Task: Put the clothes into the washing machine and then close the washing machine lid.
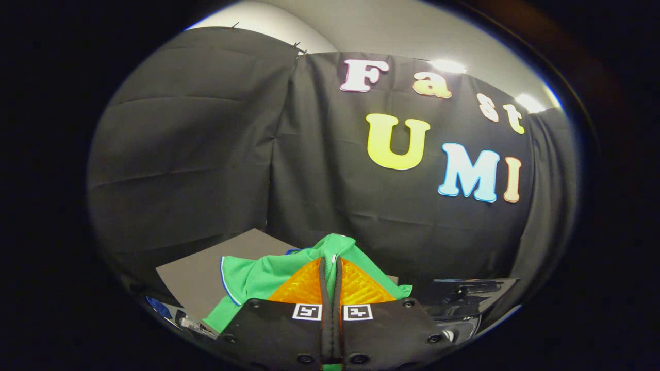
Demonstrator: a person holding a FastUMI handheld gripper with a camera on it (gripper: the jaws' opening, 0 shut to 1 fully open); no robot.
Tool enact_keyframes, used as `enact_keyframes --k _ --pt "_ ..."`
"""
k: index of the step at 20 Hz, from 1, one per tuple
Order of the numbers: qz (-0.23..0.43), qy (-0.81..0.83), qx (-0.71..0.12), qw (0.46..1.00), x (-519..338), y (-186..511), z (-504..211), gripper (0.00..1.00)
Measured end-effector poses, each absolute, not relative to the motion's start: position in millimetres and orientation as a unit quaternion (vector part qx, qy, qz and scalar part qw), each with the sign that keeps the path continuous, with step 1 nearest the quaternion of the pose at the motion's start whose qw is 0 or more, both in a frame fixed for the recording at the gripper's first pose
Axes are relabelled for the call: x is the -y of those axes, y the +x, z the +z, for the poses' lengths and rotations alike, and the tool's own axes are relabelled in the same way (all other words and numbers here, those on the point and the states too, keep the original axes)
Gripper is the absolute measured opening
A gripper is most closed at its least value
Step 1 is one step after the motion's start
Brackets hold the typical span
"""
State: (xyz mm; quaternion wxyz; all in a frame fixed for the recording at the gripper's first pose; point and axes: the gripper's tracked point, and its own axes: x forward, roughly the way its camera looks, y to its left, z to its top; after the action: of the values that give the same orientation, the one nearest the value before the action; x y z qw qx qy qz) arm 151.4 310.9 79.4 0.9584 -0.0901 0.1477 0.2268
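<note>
Low in the frame, the gripper [330, 268] has its jaws clamped together on a green polo shirt [258, 281], lifted over the grey counter [206, 268]; trailing fabric could snag or slip free before reaching the dark washing machine [464, 299] at lower right.

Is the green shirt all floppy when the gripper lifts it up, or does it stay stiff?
Probably floppy: the green shirt hangs in soft folds on both sides of the gripper, whose fingers are shut on a pinch of it. It looks thin, so it is likely light. It may swing or drag its loose ends over the grey board when moved.
</note>
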Motion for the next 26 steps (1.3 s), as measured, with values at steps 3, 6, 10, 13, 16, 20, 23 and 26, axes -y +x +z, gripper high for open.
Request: enact_keyframes --k 3,6,10,13,16,20,23,26 --pt "0.196 -0.090 -0.142 0.966 -271.1 160.7 82.0 0.01" --pt "0.170 -0.077 -0.147 0.971 -231.3 170.0 73.8 0.01" --pt "0.135 -0.061 -0.152 0.977 -177.2 178.9 64.3 0.01" --pt "0.115 -0.059 -0.146 0.981 -144.0 179.0 59.6 0.01" --pt "0.095 -0.062 -0.135 0.984 -117.0 180.7 56.1 0.01" --pt "0.065 -0.063 -0.114 0.989 -84.3 185.8 59.2 0.01" --pt "0.046 -0.068 -0.108 0.991 -61.8 187.7 55.4 0.01" --pt "0.021 -0.074 -0.097 0.992 -35.0 187.8 51.6 0.01"
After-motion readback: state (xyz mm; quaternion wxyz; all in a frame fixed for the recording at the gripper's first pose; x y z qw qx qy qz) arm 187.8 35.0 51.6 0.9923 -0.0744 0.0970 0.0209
